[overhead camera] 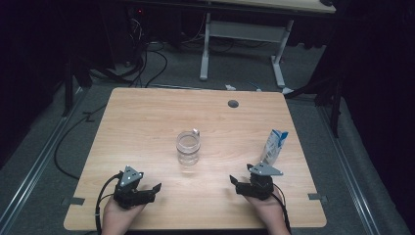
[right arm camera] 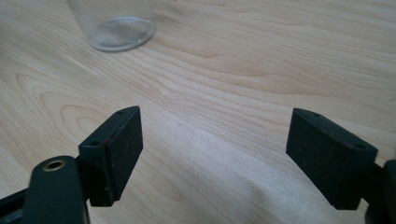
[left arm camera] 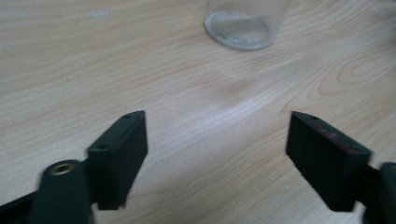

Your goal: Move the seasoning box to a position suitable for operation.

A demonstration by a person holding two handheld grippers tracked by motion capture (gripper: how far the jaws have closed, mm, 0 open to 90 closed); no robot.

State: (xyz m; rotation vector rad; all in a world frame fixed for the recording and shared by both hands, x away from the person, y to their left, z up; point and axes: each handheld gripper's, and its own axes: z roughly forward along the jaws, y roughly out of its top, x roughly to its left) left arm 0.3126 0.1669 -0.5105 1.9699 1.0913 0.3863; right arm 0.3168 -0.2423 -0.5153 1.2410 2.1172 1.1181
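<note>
A clear glass (overhead camera: pixel 188 147) stands upright at the middle of the wooden table (overhead camera: pixel 147 122). Its base is at the top of the left gripper view (left arm camera: pixel 242 27) and at the top left of the right gripper view (right arm camera: pixel 117 25). A white and blue pouch (overhead camera: pixel 274 146) stands to the right of the glass. My left gripper (overhead camera: pixel 149 188) (left arm camera: pixel 217 140) rests low near the front left edge, open, with bare wood between its jaws. Near the front right, my right gripper (overhead camera: pixel 241 176) (right arm camera: pixel 215 140) is open too and holds nothing. Both point inward at the glass.
A round cable hole (overhead camera: pixel 233 104) sits in the tabletop near the far edge. Beyond the table stand a white desk frame (overhead camera: pixel 242 36) and dark cables (overhead camera: pixel 147 63) on the grey floor. Bare wood lies between the grippers and the glass.
</note>
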